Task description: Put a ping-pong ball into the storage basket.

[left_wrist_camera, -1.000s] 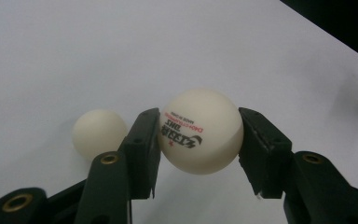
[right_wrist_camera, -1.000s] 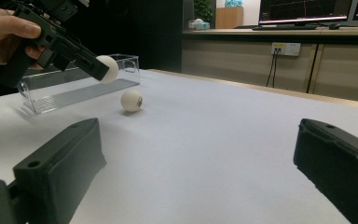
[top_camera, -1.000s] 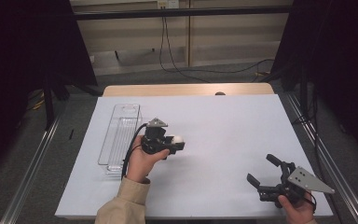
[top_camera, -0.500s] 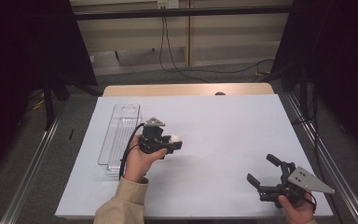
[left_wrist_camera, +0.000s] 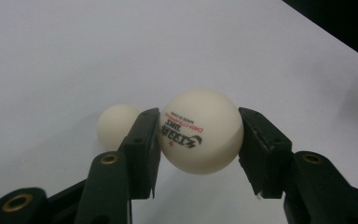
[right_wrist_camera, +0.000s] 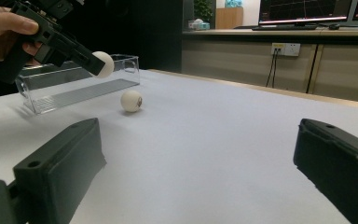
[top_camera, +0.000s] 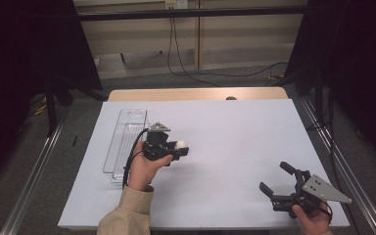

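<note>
1. Landmark: clear plastic tray (top_camera: 122, 147), long and narrow, lying on the white table (top_camera: 235, 147); all places below are given from it
2. Left gripper (top_camera: 176, 149) is clamped on a white ping-pong ball (left_wrist_camera: 200, 131): in the left gripper view both black pads press its sides, printed logo facing the camera. The ball is held just beside the tray's long wall, raised off the table
3. Judged reason for this hold: pinched across its widest part a round ball cannot roll out, and the lift clears the tray's wall, so a drop into the tray looks like the step in hand
4. Second ball (right_wrist_camera: 131, 101) rests on the table near the tray, below and just past the held one; in the left gripper view it peeks out behind one jaw (left_wrist_camera: 116, 125). It seems to be waiting its turn
5. Right gripper (top_camera: 279, 183) sits well apart from the tray, near the table's front edge, jaws wide apart with nothing between them; likely parked out of the way
6. Count: balls 2 (one held, one loose); trays 1, no ball visible inside; grippers 2
</note>
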`<move>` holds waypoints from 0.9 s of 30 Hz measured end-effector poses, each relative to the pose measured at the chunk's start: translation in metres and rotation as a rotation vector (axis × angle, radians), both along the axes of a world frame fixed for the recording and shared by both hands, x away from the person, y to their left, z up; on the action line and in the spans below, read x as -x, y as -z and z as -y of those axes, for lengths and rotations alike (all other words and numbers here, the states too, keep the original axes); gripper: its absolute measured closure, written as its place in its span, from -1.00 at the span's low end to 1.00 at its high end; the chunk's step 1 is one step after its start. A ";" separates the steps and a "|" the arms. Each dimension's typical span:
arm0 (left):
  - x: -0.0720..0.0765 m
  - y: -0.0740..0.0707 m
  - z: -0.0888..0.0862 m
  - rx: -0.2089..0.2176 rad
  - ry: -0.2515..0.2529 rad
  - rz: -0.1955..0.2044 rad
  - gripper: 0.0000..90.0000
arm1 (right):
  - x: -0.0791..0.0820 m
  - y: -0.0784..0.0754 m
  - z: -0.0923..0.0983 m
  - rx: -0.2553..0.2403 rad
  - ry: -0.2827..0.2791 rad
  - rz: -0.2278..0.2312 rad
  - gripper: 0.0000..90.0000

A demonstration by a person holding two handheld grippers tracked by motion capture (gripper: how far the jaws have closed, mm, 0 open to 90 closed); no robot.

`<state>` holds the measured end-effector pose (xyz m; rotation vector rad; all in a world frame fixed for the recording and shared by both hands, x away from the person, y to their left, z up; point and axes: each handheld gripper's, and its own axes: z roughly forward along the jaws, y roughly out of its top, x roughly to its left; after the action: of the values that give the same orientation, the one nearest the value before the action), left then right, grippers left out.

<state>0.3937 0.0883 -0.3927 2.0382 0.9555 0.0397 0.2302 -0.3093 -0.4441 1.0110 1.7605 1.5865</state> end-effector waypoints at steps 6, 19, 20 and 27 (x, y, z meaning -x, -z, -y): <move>0.000 0.000 -0.002 -0.005 -0.004 -0.002 0.14 | 0.000 0.000 0.000 0.000 -0.001 0.001 -0.98; 0.000 -0.001 -0.004 -0.008 -0.012 0.000 0.14 | 0.000 0.000 0.000 0.000 -0.001 0.001 -0.98; -0.001 -0.001 -0.005 -0.008 -0.009 0.003 0.14 | 0.000 0.000 0.000 0.001 0.000 0.002 -0.98; -0.001 -0.002 -0.007 -0.016 -0.013 0.003 0.14 | 0.000 0.000 0.000 0.002 -0.001 0.002 -0.98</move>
<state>0.3946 0.0955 -0.3903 2.0458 0.9698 0.0578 0.2301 -0.3089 -0.4441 1.0069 1.7619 1.5853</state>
